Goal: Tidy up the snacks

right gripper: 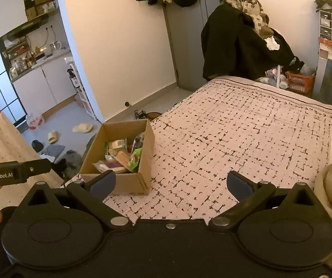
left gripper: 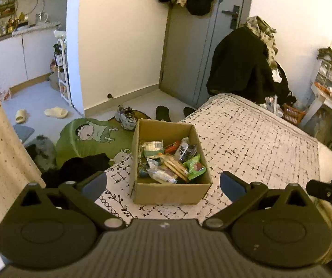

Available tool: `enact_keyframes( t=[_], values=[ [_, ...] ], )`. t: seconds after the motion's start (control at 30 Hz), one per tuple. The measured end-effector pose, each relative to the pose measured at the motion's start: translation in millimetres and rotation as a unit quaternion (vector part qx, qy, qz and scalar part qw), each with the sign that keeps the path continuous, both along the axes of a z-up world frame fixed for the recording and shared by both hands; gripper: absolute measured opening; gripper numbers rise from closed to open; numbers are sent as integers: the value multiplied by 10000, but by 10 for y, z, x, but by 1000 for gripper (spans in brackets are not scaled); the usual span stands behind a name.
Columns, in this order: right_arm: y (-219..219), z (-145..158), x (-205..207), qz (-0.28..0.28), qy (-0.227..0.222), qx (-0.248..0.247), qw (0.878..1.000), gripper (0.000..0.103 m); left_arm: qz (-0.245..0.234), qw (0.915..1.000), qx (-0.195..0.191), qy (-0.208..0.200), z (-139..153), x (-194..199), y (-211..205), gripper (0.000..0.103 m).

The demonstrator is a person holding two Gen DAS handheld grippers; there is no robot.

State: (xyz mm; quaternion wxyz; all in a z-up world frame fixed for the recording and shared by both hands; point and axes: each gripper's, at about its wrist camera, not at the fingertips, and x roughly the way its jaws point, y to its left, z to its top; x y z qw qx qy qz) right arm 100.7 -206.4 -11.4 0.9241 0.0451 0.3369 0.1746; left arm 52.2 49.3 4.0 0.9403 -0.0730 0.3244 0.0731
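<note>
Bed (left gripper: 258, 139) w/ white cover in a black grid print fills most of both views. Dark coat pile (left gripper: 240, 64) heaped at its far end, near the grey door (left gripper: 189, 46). Green cartoon rug (left gripper: 91, 136) on the floor just left of the bed, w/ a sneaker (left gripper: 126, 115) at its far edge and pale slippers (left gripper: 55, 112) farther out toward the kitchen area.

Cardboard box (left gripper: 166, 193) sits open-topped on the bed's left side, near the edge. Inside: loose snack packets (left gripper: 166, 159), piled and overlapping. A green packet (left gripper: 194, 166) leans at the right wall, a red one (left gripper: 172, 148) toward the back, clear wrappers in front. Exact count can't be told.

Left gripper (left gripper: 163, 184): jaws spread wide, nothing between them, held just short of the box's near wall, w/ the box centred in the gap. In the right wrist view its black body, marked "GenRobot.AI", shows at the left edge.

Right gripper (right gripper: 171, 183): jaws also spread wide, holding nothing, over bare bedcover to the right of the box; left fingertip (right gripper: 103, 183) overlaps the box's near corner in that view, contact unclear.
</note>
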Motion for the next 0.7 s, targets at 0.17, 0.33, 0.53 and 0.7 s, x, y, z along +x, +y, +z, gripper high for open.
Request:
enact_keyframes(
  t=[0.17,0.33,0.53,0.7],
  values=[
    [12,1,-40,88,13,-94,9999,103,-54,10000,39,72,-45,-64,-20,103],
    [-8,4,-77,43,26,-75,10000,103,-135,9998,132,28,-78,-132,-49,103],
    [-7,-8,-78,-13,61,-119,9999,103,-285,9995,165,-34,-78,-169,-102,103],
    [5,-30,-71,18,93,-162,9998,103,-284,9995,121,-11,-94,-176,-101,103]
  ],
)
